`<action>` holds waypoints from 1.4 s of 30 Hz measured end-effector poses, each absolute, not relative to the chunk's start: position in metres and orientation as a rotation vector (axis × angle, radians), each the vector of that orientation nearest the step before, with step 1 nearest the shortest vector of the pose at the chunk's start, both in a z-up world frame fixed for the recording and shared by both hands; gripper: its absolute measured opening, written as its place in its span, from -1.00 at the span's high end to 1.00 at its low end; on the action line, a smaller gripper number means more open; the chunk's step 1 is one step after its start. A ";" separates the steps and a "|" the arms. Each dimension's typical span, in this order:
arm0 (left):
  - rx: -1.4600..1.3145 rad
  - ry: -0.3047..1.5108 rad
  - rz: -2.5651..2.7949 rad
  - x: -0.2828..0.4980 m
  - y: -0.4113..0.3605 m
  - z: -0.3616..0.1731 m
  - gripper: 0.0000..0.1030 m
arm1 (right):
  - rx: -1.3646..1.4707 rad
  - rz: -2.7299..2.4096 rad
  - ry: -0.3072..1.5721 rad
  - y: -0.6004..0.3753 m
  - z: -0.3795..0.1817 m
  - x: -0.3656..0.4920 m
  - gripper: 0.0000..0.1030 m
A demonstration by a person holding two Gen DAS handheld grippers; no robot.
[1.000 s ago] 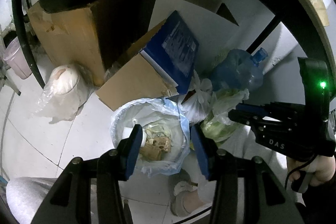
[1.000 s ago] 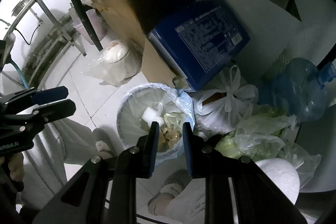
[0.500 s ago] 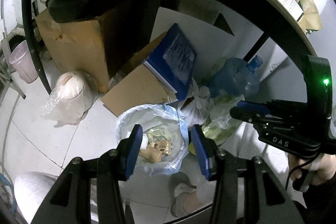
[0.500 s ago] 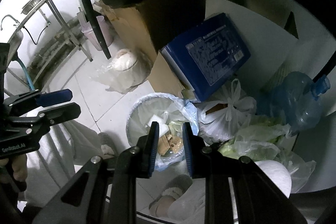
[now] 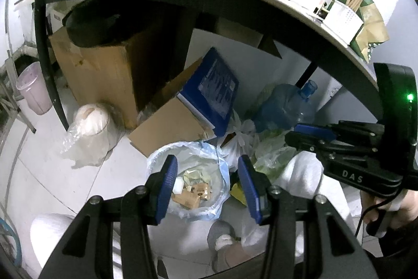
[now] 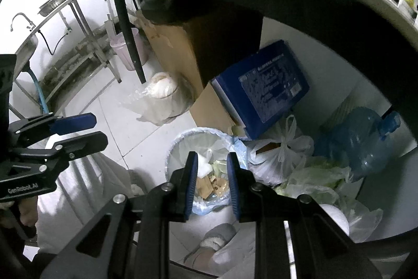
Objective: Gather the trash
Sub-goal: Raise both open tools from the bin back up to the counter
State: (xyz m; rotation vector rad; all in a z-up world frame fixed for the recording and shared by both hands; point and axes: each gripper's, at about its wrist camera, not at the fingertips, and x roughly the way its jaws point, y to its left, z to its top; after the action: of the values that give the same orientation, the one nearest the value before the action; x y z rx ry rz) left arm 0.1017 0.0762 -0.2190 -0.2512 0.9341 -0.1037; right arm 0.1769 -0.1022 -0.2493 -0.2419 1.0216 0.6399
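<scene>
Left gripper [image 5: 207,181], left wrist view: jaws standing wide apart, gripping nothing, hanging above the lined trash bin [image 5: 222,169] on the floor; paper and cardboard scraps [image 5: 192,194] lying inside.

Right gripper [image 6: 211,178], right wrist view: jaws parted narrowly, carrying nothing, hovering over the same bin [image 6: 180,143], which is sitting beside a blue box [image 6: 263,88] and a tied white bag [image 6: 280,151].

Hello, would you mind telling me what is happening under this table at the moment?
A person holds a gripper in each hand above a lined trash bin on the floor, which already contains scraps. The left gripper is open and the right gripper partly open; neither holds anything. Tied plastic bags and a blue water jug sit beside the bin.
</scene>
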 end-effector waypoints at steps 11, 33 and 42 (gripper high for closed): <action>-0.225 0.850 -0.095 0.089 0.083 -0.177 0.07 | -0.258 0.666 0.940 -0.096 -0.202 0.162 0.59; -0.177 0.694 -0.105 0.119 0.101 -0.108 0.06 | -0.214 0.638 0.801 -0.096 -0.109 0.189 0.37; -0.199 0.640 -0.081 0.143 0.128 -0.101 0.04 | -0.200 0.542 0.793 -0.094 -0.097 0.241 0.26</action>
State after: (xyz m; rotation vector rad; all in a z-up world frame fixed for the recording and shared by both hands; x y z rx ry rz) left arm 0.1431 0.1283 -0.1009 -0.1987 0.6398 -0.0814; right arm 0.2414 -0.0935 -0.0972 -0.2000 0.7932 0.5423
